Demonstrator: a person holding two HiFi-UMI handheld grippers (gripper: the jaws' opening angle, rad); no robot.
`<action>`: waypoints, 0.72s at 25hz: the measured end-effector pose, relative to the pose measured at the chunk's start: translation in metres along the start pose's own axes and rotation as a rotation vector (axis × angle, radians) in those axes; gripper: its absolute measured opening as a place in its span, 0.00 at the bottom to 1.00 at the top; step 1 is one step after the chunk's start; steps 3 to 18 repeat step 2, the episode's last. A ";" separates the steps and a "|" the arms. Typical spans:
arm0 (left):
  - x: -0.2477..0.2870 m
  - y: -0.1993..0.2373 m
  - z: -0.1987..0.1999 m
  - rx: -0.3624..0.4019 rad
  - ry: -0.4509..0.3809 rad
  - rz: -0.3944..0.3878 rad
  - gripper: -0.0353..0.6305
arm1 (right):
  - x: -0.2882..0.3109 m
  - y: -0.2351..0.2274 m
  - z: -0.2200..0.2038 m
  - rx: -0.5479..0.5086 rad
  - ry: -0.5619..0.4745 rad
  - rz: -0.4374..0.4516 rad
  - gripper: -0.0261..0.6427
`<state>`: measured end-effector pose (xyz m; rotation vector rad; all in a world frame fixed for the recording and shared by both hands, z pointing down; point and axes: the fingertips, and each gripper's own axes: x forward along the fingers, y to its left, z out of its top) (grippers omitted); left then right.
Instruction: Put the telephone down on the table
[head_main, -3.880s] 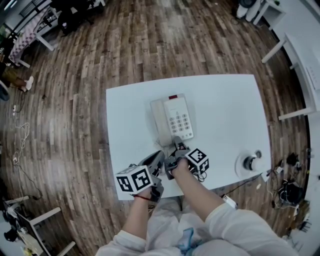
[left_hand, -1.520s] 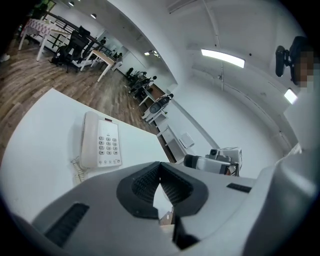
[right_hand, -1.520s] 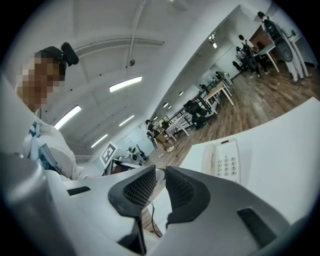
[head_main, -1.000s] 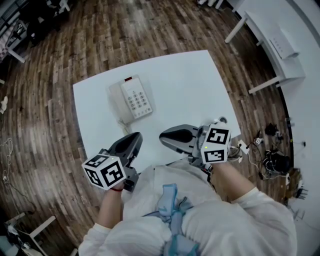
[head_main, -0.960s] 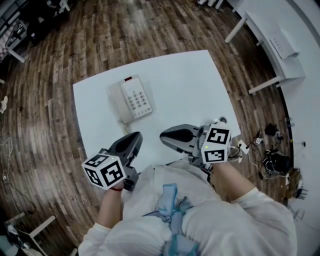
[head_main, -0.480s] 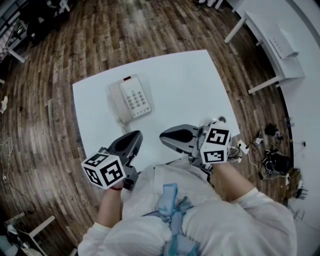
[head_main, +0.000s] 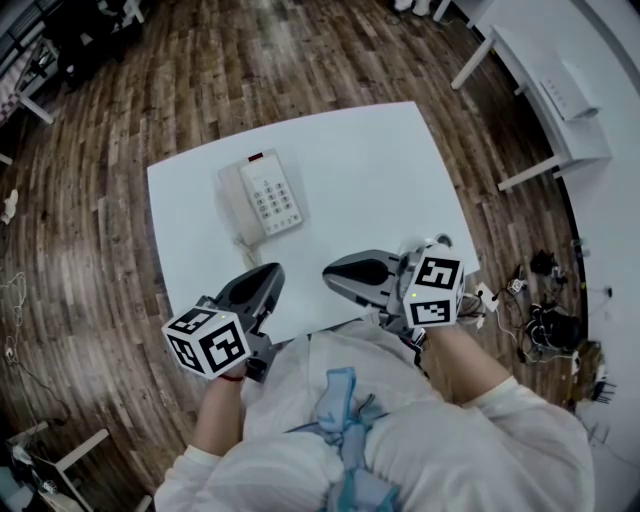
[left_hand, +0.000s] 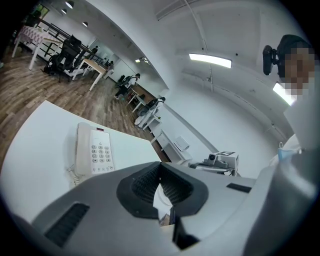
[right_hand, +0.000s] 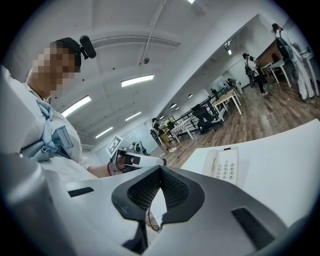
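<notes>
Head view steeply down over table (head_main: 380, 170); gripper views low, looking across it; all share telephone (head_main: 262, 197).

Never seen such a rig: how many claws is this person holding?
2. The left claw hangs over the near edge of the table; the right claw is beside it, to its right. Both are shut and empty.

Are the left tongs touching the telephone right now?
Apart. The head view shows bare table between the shut left tongs and the telephone, which lies flat further away.
</notes>
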<state>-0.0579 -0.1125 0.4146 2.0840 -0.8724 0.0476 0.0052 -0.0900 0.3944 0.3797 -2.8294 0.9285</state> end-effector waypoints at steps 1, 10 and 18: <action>0.000 -0.001 -0.001 0.001 0.001 0.000 0.06 | -0.001 0.000 -0.001 0.000 0.002 0.001 0.09; 0.000 -0.001 -0.003 0.002 0.002 0.000 0.06 | -0.002 0.001 -0.002 -0.001 0.004 0.001 0.09; 0.000 -0.001 -0.003 0.002 0.002 0.000 0.06 | -0.002 0.001 -0.002 -0.001 0.004 0.001 0.09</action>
